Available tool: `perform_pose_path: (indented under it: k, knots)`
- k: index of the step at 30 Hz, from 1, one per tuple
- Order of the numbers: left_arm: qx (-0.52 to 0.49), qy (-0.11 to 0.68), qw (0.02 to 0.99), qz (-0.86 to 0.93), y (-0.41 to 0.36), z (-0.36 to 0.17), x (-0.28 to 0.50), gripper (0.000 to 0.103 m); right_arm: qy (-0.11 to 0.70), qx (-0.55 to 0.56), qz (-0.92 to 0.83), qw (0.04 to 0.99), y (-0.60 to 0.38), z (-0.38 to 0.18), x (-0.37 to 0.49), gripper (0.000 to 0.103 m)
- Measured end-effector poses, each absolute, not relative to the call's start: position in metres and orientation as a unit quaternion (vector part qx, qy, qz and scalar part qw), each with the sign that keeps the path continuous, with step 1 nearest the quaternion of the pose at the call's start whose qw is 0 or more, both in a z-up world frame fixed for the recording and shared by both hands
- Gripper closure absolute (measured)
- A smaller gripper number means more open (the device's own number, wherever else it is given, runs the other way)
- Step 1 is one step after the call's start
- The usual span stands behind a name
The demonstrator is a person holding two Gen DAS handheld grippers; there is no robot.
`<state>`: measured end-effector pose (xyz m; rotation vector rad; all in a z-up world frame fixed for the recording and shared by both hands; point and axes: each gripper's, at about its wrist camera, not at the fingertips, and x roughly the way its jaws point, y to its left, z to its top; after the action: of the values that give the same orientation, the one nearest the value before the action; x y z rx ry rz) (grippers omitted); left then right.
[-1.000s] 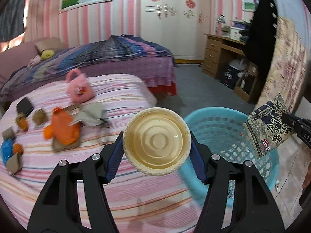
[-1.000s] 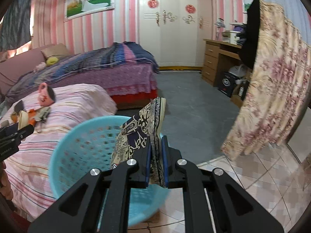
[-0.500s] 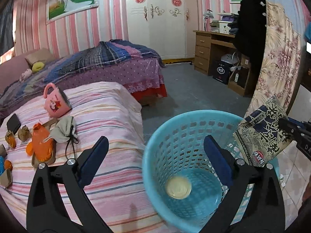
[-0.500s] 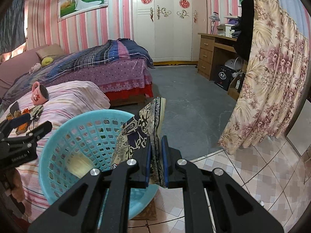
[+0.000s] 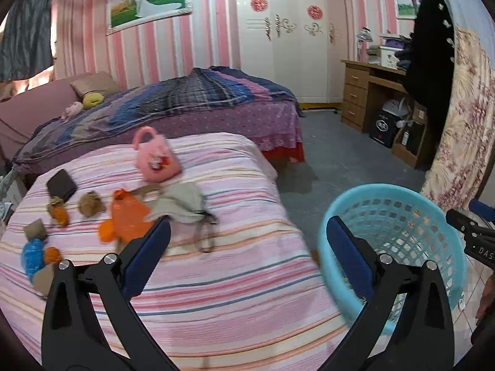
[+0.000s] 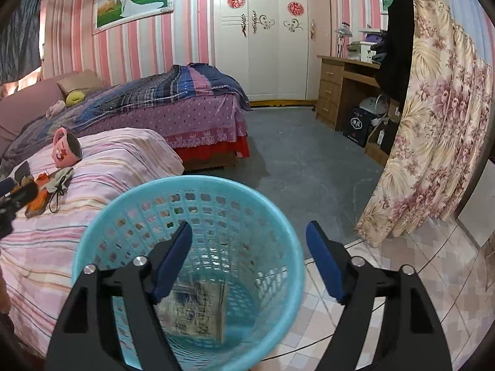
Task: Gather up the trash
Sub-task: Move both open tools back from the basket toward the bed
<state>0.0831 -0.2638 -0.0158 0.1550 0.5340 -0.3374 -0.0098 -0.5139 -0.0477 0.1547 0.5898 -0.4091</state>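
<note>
We hold our right gripper (image 6: 247,238) over the mouth of the blue basket (image 6: 191,185), jaws opening and nothing between the blue pads; the rim curves just under its left finger, while its right finger hangs past the rim above the tiled floor (image 6: 402,266). Straight below and a little to the left of this gripper, a patterned wrapper (image 6: 198,309) lies blurred on the basket's bottom, released and clear of the pads.

Our left gripper (image 5: 247,235) stands spread wide and empty above the striped bedspread (image 5: 216,278). Its right finger overlaps the near rim of the basket (image 5: 402,191), which sits to its right, beside the bed. The tip of the right gripper (image 5: 470,228) shows at the far right edge, beyond the basket.

Ahead and to the left of the left gripper, the remaining litter lies on the bedspread: an orange plastic piece (image 5: 126,216) just beyond the left fingertip, a grey cloth pouch (image 5: 182,201) next to it with cords trailing toward us, a brown crumpled wad (image 5: 89,205), a smaller orange scrap (image 5: 58,213), a blue crumpled wrapper (image 5: 31,256) and a dark wallet-like item (image 5: 62,184). Farther ahead, a pink mug (image 5: 154,157) lies on its side. From the right wrist view the same mug (image 6: 66,150) rests far left of that gripper, its opening facing right.
</note>
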Motion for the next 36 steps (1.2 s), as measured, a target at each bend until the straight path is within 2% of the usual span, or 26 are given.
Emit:
perform_pose_path:
  k: [4,23,29,36]
  knots:
    - [0.070,0.255,0.953,-0.145,-0.231,-0.004,0.084,0.006,0.278,0.083,-0.205,0.935,-0.500,-0.045,-0.006,0.013]
    - [0.075,0.241,0.967,-0.045,-0.065,0.016,0.081,0.005,0.249,0.045,-0.136,0.958,-0.368,-0.003,0.042,0.010]
    - [0.059,0.245,0.968,-0.012,-0.017,0.009,0.089,0.005,0.234,0.030,-0.093,0.967,-0.314,0.013,0.059,0.008]
    - [0.031,0.258,0.966,0.013,0.023,-0.013,0.099,0.005,0.233,0.014,-0.064,0.970,-0.270,0.006,0.081,0.008]
